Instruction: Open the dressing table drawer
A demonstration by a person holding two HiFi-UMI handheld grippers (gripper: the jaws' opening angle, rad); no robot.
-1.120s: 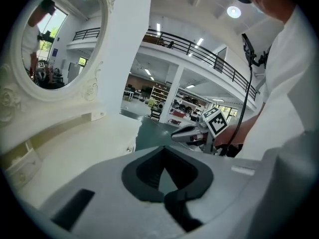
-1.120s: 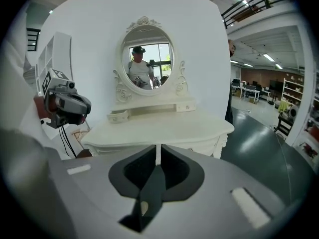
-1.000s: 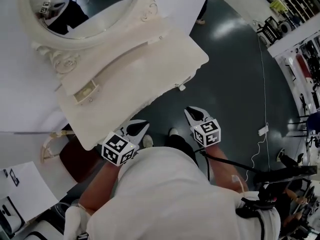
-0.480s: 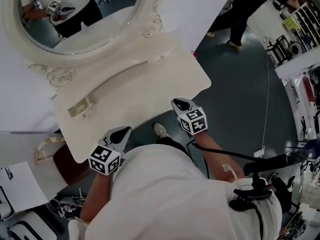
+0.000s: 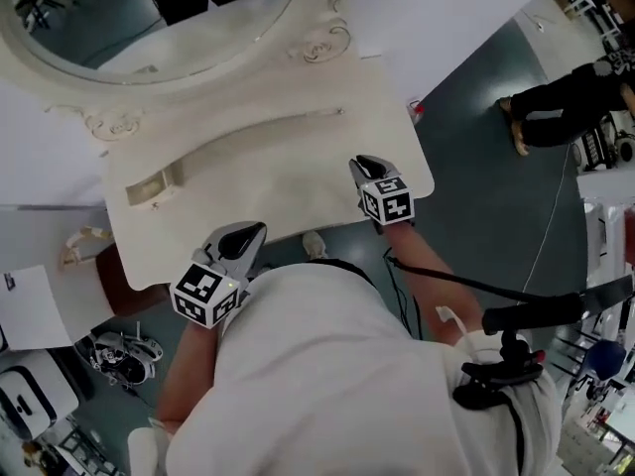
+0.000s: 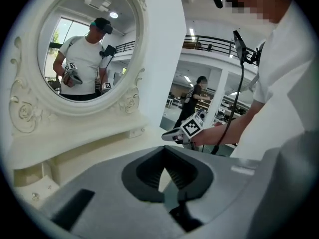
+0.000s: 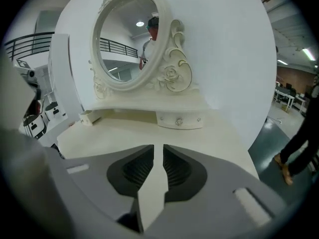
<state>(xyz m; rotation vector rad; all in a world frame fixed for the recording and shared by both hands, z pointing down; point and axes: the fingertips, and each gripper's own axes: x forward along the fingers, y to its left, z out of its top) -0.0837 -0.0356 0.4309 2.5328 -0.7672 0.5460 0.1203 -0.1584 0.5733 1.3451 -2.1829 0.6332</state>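
Observation:
The cream dressing table [image 5: 278, 181] stands under its oval mirror [image 5: 149, 18]. A small drawer [image 7: 179, 119] with a round knob sits at the right end of the low shelf below the mirror [image 7: 129, 49]. My right gripper [image 5: 365, 162] hovers over the table top's right front part, pointing at that drawer from a distance. Its jaws [image 7: 163, 146] are opening, a narrow slit apart, with nothing between them. My left gripper [image 5: 253, 231] is at the table's front edge, left of my body. Its fingertips [image 6: 164, 153] meet, holding nothing. The right gripper [image 6: 174, 133] also shows in the left gripper view.
An open box-like compartment [image 5: 149, 188] ends the shelf at the left. A brown stool seat [image 5: 109, 276] and shoes [image 5: 124, 350] lie on the dark floor at the lower left. Another person [image 5: 556, 102] stands at the right. A white wall backs the table.
Both grippers have moved forward toward the table. The right one went from over the floor to above the table top. The bystander has shifted to the right.

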